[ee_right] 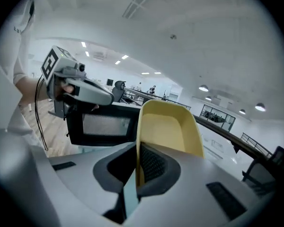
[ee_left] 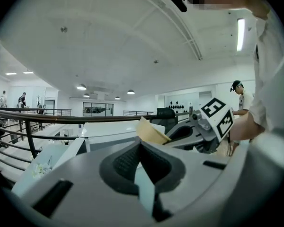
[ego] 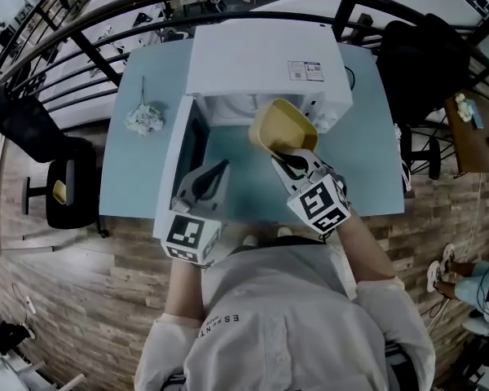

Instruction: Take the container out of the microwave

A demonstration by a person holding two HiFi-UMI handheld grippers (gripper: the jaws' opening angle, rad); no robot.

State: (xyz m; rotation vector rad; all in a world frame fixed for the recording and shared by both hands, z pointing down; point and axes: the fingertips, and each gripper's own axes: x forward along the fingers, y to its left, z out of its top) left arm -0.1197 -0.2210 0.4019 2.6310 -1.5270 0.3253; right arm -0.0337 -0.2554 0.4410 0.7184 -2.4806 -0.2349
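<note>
Holding the yellow container (ego: 281, 129) by its wall in the right tool (ego: 291, 159), above the surface (ego: 367, 145) before the open microwave (ego: 261, 63) at its far edge, with the left tool (ego: 218, 169) closed, empty.

a pale blue desk (ego: 367, 137) is set on a wooden floor (ego: 81, 300). a small bunch of flowers (ego: 144, 118) is laid near its left edge. a black chair (ego: 61, 177) is placed just left of it, and a dark railing (ego: 90, 23) is seen behind.
</note>
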